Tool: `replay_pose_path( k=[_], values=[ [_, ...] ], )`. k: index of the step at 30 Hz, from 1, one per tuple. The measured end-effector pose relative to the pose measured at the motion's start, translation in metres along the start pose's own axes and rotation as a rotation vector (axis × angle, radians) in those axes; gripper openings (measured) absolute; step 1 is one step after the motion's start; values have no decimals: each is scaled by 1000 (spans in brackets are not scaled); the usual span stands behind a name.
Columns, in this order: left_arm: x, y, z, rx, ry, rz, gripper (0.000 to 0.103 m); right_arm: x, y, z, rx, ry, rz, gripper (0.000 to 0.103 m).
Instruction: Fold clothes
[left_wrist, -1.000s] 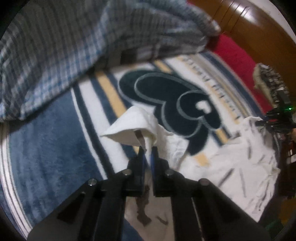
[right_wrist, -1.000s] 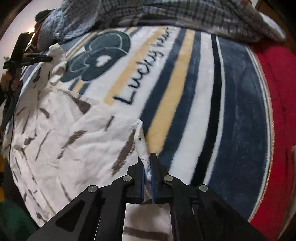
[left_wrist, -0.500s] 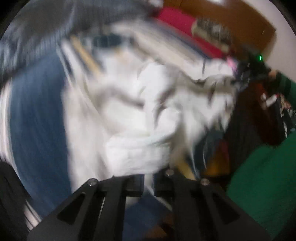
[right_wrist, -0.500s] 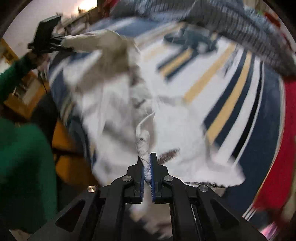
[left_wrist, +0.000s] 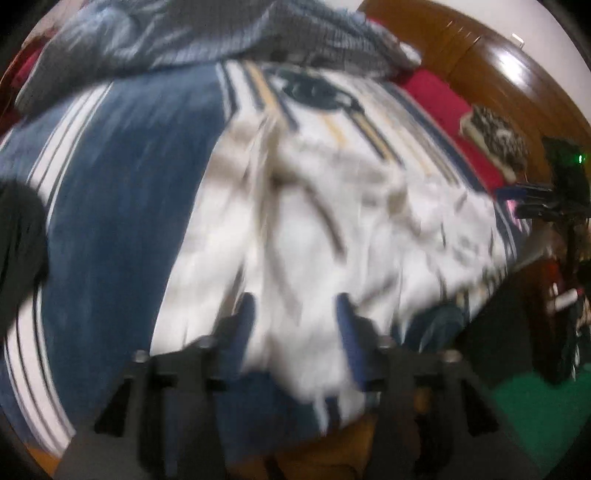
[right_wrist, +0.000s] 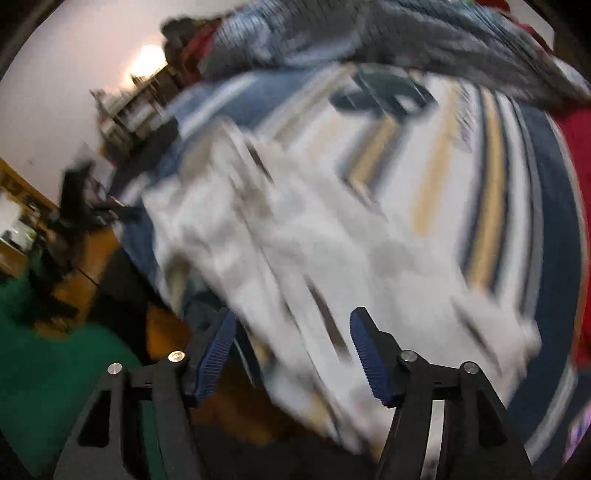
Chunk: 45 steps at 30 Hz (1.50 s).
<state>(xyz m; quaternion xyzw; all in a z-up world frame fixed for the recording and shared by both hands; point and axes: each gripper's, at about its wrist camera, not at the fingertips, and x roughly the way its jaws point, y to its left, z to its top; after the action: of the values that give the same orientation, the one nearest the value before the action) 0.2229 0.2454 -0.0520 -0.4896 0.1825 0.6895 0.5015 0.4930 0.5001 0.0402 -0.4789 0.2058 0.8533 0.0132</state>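
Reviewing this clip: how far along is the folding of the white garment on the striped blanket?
Done: the white garment lies on the striped blanket, apparently doubled over once, though blur hides its edges. In hand: nothing. The left gripper and right gripper have just opened, jaws wide and gripping no cloth. Left: it still looks wrinkled and large, so smoothing and further folds probably remain. The plaid garment behind looks unfolded.

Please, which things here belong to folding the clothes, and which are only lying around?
Belong:
- white garment with dark streaks
- left gripper, open
- right gripper, open

Lying about:
- striped blue, white and yellow plush blanket
- grey checked cloth
- red cover
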Motion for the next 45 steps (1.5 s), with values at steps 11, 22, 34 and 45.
replay_pose_path(
  k=[11,22,34,45],
  values=[
    [50,33,13,-129,-43,-11,62,194,78,210,198,227,95,66],
    [53,39,1,-140,-103,-53,66,285,110,265,171,398,109,12],
    [51,41,-7,-170,-103,-70,67,310,214,315,-550,415,-378,1],
    [50,44,-10,-207,-100,-67,67,310,173,359,-184,537,-192,1]
  ],
)
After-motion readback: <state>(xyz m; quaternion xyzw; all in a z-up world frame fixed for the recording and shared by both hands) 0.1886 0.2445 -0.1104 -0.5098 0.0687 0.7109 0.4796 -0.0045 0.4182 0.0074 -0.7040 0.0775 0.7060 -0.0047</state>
